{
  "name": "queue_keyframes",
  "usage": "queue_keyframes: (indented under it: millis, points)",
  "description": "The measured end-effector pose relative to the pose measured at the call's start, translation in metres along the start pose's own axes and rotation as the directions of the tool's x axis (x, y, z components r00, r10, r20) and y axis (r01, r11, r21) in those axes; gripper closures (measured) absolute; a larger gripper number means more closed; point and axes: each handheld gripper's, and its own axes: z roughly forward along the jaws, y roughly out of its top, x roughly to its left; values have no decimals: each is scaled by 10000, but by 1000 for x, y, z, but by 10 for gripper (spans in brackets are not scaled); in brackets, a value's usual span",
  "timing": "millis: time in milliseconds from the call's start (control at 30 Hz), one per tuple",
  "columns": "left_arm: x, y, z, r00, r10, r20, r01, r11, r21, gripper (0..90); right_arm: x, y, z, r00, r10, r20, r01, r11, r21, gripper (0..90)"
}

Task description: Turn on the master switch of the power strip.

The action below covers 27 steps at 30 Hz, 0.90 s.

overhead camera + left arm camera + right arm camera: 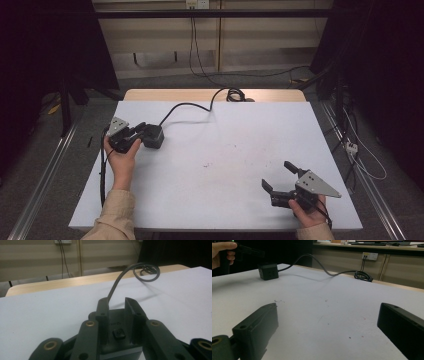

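Note:
A black cube power socket (154,137) sits on the white table sheet (225,150) at the left, with its grey cable (185,105) running to the back. My left gripper (143,131) is right at the cube, jaws drawn close with only a narrow slit. In the left gripper view the cube's dark face (117,325) shows through that slit between the fingers (102,312); whether they touch it I cannot tell. My right gripper (277,175) rests at the front right, wide open with nothing between its jaws (327,315). The right gripper view shows the cube (268,271) far off.
The cable ends in a coil (235,94) on the bare wooden strip (150,95) at the table's back edge. Wall sockets (369,256) sit on the wall behind. Metal rails (45,175) and loose cables (360,150) flank the table on the floor.

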Motion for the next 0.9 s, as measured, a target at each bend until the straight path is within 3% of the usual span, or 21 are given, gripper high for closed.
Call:
queue_keyframes:
  millis: [500, 667, 900]
  points:
    - [-1, -2, 0, 9994, 319, -137, -313, 9987, 409, 805, 0, 0, 0, 10000, -5, 8, 5, 10000, -29, 28]
    - [-1, -2, -1, 9997, 217, -75, -213, 9988, 432, 840, 0, 0, 0, 10000, -5, 20, 5, 10000, -33, 28]
    - [-2, -1, -2, 9991, 418, -13, -416, 9967, 693, 886, 0, 0, -1, 10000, 0, 6, 0, 10000, -46, 28]
